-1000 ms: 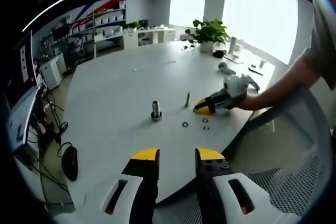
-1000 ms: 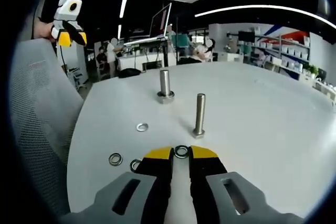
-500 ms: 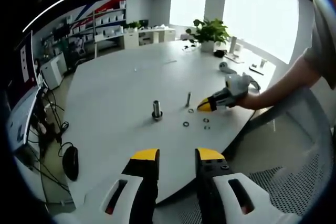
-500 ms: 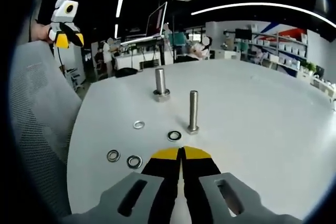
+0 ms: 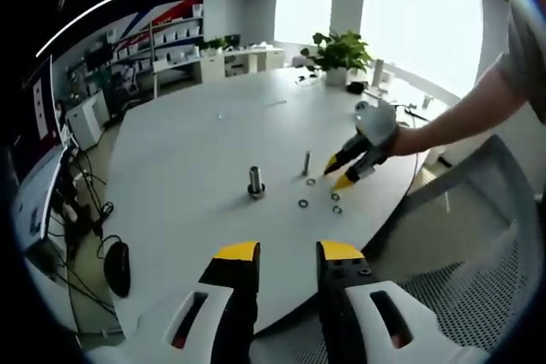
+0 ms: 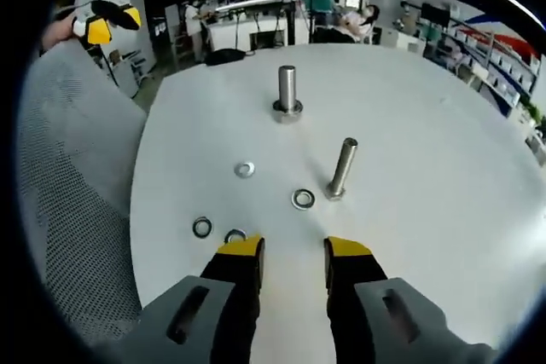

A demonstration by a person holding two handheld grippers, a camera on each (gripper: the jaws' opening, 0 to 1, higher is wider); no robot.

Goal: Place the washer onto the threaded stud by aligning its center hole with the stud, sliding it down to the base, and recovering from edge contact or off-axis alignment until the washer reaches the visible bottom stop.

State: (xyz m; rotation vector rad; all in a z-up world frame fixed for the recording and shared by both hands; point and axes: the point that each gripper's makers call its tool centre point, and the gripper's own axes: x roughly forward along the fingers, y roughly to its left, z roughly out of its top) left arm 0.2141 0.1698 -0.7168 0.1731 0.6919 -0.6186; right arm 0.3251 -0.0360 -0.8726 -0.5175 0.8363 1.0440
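Right gripper view: jaws apart over loose washers

Right gripper (image 6: 292, 250) hung above the white round table (image 6: 444, 168), yellow-tipped jaws spread, nothing held. Washer (image 6: 303, 199), a flat metal ring, lay on the tabletop just beside the base of the slim threaded stud (image 6: 342, 168), which stood upright. Three more washers (image 6: 202, 227) lay scattered nearer the table edge. A thicker bolt (image 6: 287, 94) stood behind, well apart. Bare table stretched rightward. Left gripper (image 5: 287, 251) hovered off the table's near edge, parted, empty.
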